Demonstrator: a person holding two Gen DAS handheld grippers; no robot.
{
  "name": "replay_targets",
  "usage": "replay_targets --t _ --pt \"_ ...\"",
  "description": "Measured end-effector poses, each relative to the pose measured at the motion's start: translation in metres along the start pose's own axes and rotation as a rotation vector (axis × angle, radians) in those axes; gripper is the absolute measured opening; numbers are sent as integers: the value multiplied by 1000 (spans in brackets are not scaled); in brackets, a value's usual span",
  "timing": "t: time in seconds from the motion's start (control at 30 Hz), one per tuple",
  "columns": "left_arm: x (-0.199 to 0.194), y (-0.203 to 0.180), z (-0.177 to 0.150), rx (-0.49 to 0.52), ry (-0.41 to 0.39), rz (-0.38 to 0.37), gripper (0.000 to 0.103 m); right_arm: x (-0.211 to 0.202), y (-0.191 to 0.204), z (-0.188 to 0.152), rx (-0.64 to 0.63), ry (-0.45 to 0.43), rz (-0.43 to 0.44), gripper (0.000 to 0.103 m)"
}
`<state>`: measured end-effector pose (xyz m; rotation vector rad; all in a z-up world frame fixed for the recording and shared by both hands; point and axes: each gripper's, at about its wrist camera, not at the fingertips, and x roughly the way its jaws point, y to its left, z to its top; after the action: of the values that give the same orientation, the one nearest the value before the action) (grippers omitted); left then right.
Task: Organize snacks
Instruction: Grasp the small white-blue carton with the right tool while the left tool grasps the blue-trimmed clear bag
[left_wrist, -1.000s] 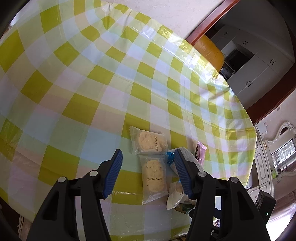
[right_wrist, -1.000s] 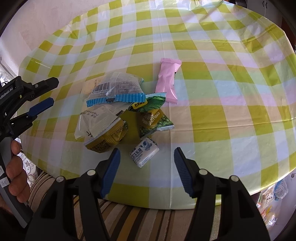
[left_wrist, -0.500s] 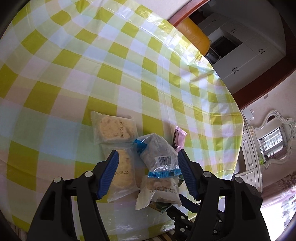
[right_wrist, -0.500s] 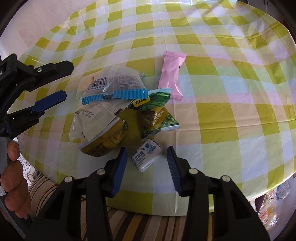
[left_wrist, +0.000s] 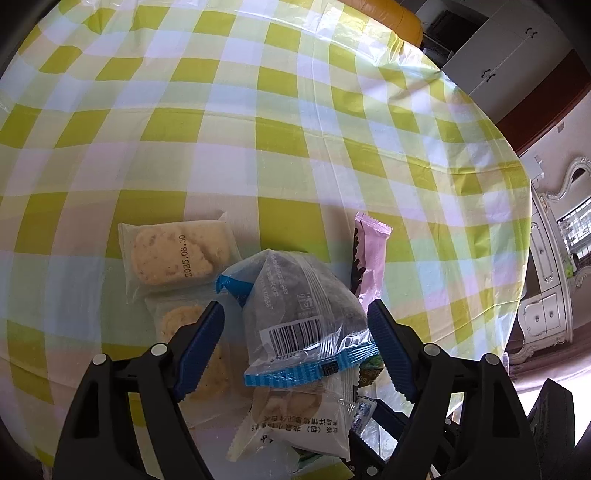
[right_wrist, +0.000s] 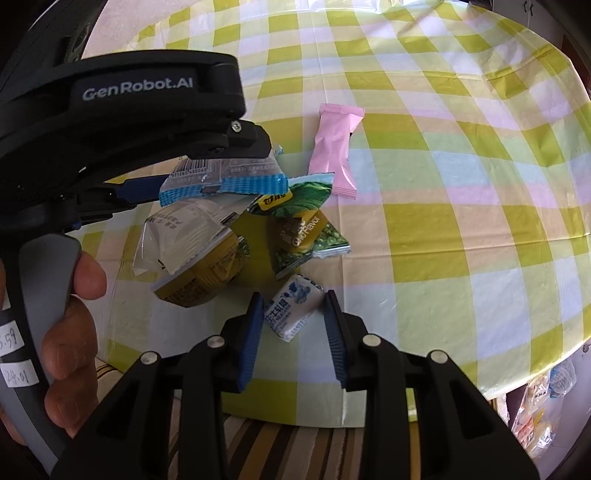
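Observation:
Snacks lie on a green-checked tablecloth (left_wrist: 258, 129). My left gripper (left_wrist: 295, 317) is open, its jaws on either side of a clear blue-edged packet (left_wrist: 295, 314), also in the right wrist view (right_wrist: 221, 181). Two cookie packets (left_wrist: 173, 254) lie to its left, a pink bar (left_wrist: 369, 258) to its right. My right gripper (right_wrist: 293, 314) is open but narrowed around a small white-and-blue candy (right_wrist: 291, 310); I cannot tell whether the pads touch it. A green packet (right_wrist: 299, 225) and a yellow-and-white packet (right_wrist: 192, 266) lie beyond it.
The table's near edge (right_wrist: 332, 413) is just under my right gripper, with a striped seat below. The left gripper's body (right_wrist: 110, 122) and the hand holding it fill the left of the right wrist view. Cabinets (left_wrist: 498, 55) stand beyond the table.
My left gripper has moved to the right and closer, so the blue-edged packet now sits between its jaws. My right gripper has moved in and narrowed around the small white candy.

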<state>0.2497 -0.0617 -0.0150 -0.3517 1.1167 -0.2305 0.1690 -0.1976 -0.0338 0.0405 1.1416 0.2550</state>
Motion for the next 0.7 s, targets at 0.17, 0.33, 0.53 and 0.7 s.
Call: replay_targets --t 0.17,0.33,0.53,0.7 --pt "-4 2 2 0 -11 1 48 -2 0 -1 6 -12 0 33" --pt "-8 9 3 -24 -30 -16 38 -6 -3 -2 19 -25 2 33" --pt "-13 13 3 -40 -55 -27 27 -12 -4 -3 26 -37 6 33" --pt "-19 21 5 -69 -78 -70 2 -16 -7 -3 33 -47 8 33"
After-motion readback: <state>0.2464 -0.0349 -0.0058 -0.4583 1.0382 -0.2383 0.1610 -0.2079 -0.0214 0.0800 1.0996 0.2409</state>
